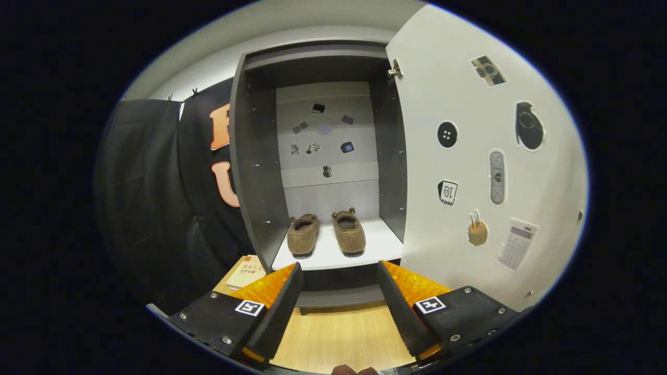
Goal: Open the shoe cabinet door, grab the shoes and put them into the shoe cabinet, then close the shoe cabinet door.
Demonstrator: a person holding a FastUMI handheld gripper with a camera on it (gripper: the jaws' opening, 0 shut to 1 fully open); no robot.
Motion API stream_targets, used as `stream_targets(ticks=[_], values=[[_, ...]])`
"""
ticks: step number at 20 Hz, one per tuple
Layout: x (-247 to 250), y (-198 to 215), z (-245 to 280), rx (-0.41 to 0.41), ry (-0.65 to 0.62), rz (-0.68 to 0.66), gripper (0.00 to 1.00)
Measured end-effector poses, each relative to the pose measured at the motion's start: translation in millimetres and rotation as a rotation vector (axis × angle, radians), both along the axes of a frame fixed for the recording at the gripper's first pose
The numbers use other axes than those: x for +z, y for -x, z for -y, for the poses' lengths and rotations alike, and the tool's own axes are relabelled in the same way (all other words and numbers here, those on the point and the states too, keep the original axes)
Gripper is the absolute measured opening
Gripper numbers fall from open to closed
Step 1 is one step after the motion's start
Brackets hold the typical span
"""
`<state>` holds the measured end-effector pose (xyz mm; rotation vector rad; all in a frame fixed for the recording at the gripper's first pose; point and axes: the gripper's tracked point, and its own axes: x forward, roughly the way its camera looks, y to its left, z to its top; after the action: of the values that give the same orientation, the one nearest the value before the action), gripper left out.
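Gripper view: the fingers (338,291) stand spread apart with nothing between them, over the wooden floor (338,338). Beyond them, two shoes (326,233) sit side by side on the shoe cabinet (255,172) shelf, long axes running near to far. The door (484,156) hangs open on the right.

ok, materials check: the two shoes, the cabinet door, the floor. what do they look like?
Shoes: brown fuzzy fleece or boucle, going by the nubby matte pile; soft slippers.
Cabinet door: smooth matte white panel, probably laminated board, with a metal hinge and stickers on it.
Floor: pale wood grain, likely laminate.
The claw is open and empty, short of the shelf where both shoes sit.
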<state>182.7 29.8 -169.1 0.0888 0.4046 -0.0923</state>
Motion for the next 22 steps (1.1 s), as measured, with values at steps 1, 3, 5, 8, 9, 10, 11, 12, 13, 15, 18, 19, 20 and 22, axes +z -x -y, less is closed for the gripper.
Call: stream_targets(ticks=[1, 3, 5, 8, 9, 10, 11, 12, 13, 15, 18, 19, 20, 22], values=[[4, 11, 2, 0.011, -0.009, 0.004, 0.9], [9, 35, 5, 0.044, -0.033, -0.006, 0.9], [20, 53, 12, 0.079, -0.027, 0.014, 0.9], [31, 87, 27, 0.141, 0.014, 0.019, 0.9], [32, 97, 34, 0.159, 0.021, 0.02, 0.9], [33, 107, 40, 0.172, 0.028, 0.02, 0.9], [35, 114, 49, 0.182, 0.031, 0.022, 0.9], [37, 122, 56, 0.192, 0.029, 0.025, 0.9], [37, 129, 64, 0.196, 0.024, 0.026, 0.9], [38, 140, 82, 0.198, -0.002, 0.026, 0.9], [39, 150, 108, 0.203, -0.042, 0.042, 0.9], [36, 153, 120, 0.196, -0.042, 0.033, 0.9], [33, 155, 130, 0.186, -0.042, 0.027, 0.9], [35, 158, 146, 0.174, -0.045, 0.031, 0.9]])
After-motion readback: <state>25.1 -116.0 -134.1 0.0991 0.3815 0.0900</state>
